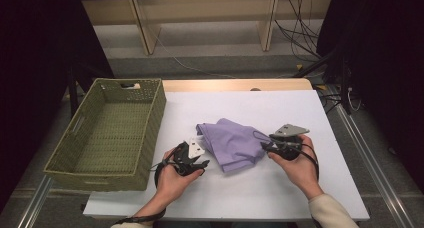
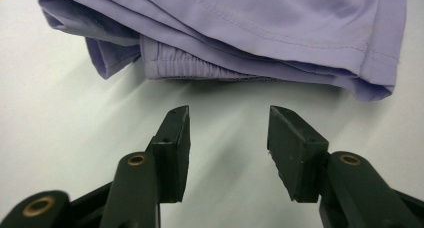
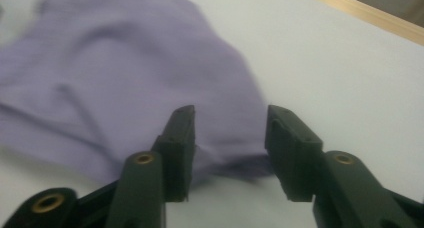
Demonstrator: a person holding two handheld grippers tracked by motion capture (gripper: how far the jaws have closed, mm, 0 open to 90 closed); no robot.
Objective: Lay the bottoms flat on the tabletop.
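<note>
two grippers flank a folded purple garment (image 1: 232, 143) on the white table top (image 1: 300, 113). the left gripper (image 1: 200, 164) sits just off the garment's near-left edge, its jaws parted with bare table between them; in the left gripper view the pads (image 2: 176, 148) stand clear of the cloth, whose hem and gathered waistband lie a little way ahead of the tips. the right gripper (image 1: 264, 146) is at the garment's right edge, jaws likewise apart and pressing on nothing; in the right gripper view the cloth's edge lies behind and below the gap, slightly blurred. each gripper is held by a hand coming in from the near side. the garment rests near the middle of the table, bunched and folded over itself. a green woven basket (image 1: 80, 153) stands at the table's left edge, well apart from the garment.
</note>
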